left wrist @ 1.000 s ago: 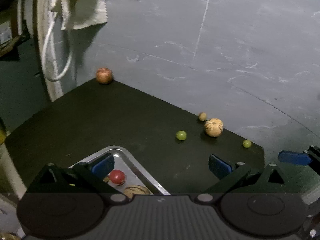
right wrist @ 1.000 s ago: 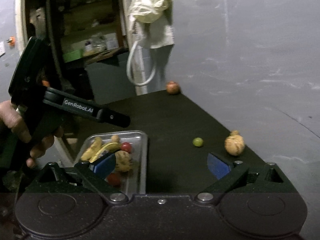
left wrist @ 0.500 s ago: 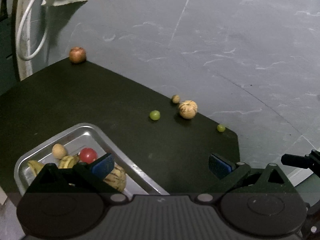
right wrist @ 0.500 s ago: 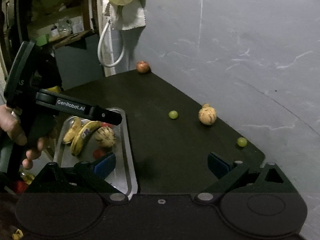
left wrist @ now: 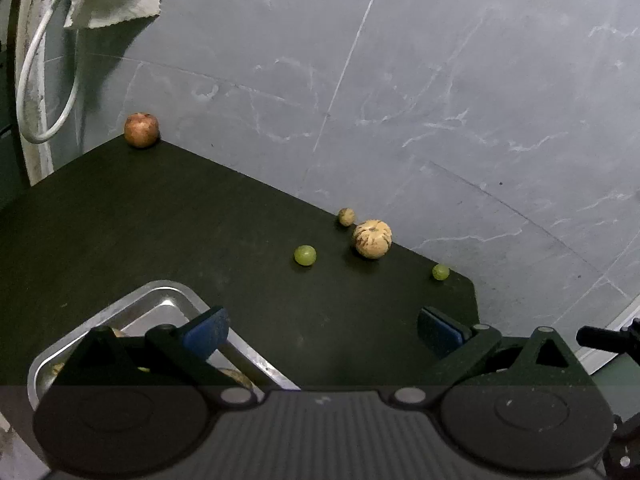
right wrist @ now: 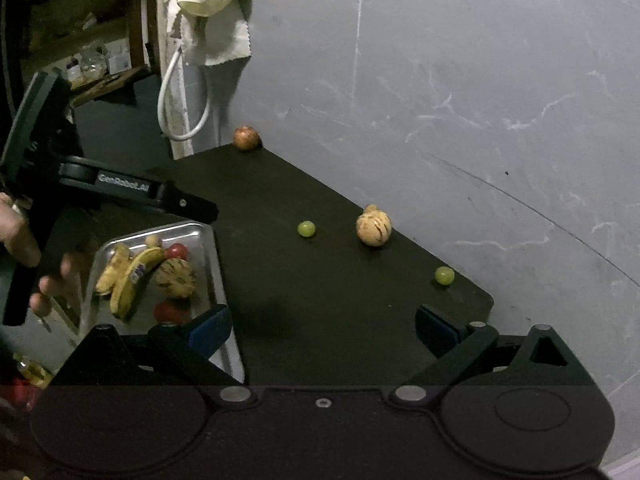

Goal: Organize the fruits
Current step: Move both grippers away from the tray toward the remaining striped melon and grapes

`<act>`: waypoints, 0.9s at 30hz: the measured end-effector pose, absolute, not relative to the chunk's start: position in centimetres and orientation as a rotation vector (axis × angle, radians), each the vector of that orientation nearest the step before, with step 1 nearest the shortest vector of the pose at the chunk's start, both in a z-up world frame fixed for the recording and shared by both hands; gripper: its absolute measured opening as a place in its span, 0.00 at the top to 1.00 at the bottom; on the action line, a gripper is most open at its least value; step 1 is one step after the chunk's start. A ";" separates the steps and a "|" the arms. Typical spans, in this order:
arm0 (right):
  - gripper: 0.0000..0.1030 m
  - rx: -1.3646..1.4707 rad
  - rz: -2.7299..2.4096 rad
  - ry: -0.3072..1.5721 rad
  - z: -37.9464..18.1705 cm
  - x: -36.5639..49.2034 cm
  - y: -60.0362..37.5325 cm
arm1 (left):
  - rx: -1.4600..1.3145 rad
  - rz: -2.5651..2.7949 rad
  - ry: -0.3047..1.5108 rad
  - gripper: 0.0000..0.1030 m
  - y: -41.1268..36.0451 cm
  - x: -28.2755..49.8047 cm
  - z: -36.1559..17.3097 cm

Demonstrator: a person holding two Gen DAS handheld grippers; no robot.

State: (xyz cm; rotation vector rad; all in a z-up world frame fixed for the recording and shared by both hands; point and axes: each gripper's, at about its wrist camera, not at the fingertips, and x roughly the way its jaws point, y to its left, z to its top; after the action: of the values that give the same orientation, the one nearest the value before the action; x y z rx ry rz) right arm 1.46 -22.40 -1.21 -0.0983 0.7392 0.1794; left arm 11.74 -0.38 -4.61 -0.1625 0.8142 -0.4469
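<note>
A metal tray [right wrist: 206,240] sits at the table's near left and holds bananas [right wrist: 132,272], a striped melon [right wrist: 176,278] and red fruits [right wrist: 176,251]. On the black table lie a striped melon [left wrist: 372,238], a small brown fruit [left wrist: 346,216], two green grapes [left wrist: 305,255] [left wrist: 440,271] and a red-brown apple [left wrist: 140,129] at the far corner. My left gripper [left wrist: 322,326] is open and empty above the tray's right rim [left wrist: 168,290]. My right gripper [right wrist: 322,326] is open and empty over the table's near edge.
A grey marbled wall [left wrist: 400,80] borders the table's far and right edges. A cloth [right wrist: 212,8] and a white hose [right wrist: 176,96] hang at the back left. The table [left wrist: 160,220] ends in a rounded corner near the right grape.
Both grippers have drifted back and shifted their views; the left one now hides most of the tray's fruit. Both stay open and empty. No fruit has moved.
</note>
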 end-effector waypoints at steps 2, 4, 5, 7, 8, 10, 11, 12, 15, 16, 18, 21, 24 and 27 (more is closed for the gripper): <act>0.04 -0.097 0.184 0.735 -1.6 2.3 -22.8 | -0.152 -0.441 0.821 0.01 -0.8 12.4 -4.8; 0.04 -0.092 0.191 0.728 -1.9 3.5 -23.4 | -0.135 -0.435 0.825 0.01 -1.4 13.1 -5.0; 0.04 -0.089 0.192 0.729 -2.1 4.2 -23.7 | -0.130 -0.429 0.830 0.01 -1.6 13.5 -5.0; 0.04 -0.082 0.190 0.732 -2.4 5.5 -24.4 | -0.126 -0.423 0.837 0.01 -2.1 14.3 -5.0; 0.04 -0.079 0.194 0.730 -2.6 6.2 -24.9 | -0.119 -0.420 0.839 0.01 -2.4 14.8 -5.0; 0.04 -0.085 0.202 0.736 -3.3 7.5 -25.7 | -0.106 -0.414 0.843 0.01 -2.8 15.7 -5.3; 0.04 -0.088 0.205 0.746 -3.7 8.4 -26.1 | -0.103 -0.408 0.850 0.01 -3.0 16.2 -5.5; 0.04 -0.085 0.209 0.755 -4.2 9.1 -26.5 | -0.103 -0.403 0.857 0.01 -3.2 16.6 -5.8; 0.04 -0.086 0.222 0.765 -5.3 11.0 -27.4 | -0.089 -0.387 0.878 0.01 -4.0 18.0 -6.8; 0.04 -0.093 0.229 0.768 -5.8 11.7 -27.6 | -0.084 -0.383 0.885 0.01 -4.2 18.5 -7.2; 0.04 -0.106 0.243 0.771 -6.5 13.0 -27.9 | -0.073 -0.378 0.897 0.01 -4.7 19.3 -7.8; 0.04 -0.124 0.269 0.771 -7.8 14.9 -28.3 | -0.046 -0.379 0.906 0.01 -5.6 20.2 -8.5; 0.07 -0.158 0.300 0.759 -9.2 16.9 -28.3 | -0.003 -0.384 0.911 0.01 -6.8 21.1 -9.2; 0.11 -0.193 0.328 0.737 -10.4 19.5 -28.1 | 0.017 -0.377 0.910 0.01 -7.4 21.9 -9.7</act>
State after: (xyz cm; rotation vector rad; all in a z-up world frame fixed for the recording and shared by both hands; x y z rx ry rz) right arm 19.51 -28.08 -10.36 -0.1932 0.7371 0.3285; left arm 21.87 -7.44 -9.70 0.0175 0.9098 -0.3773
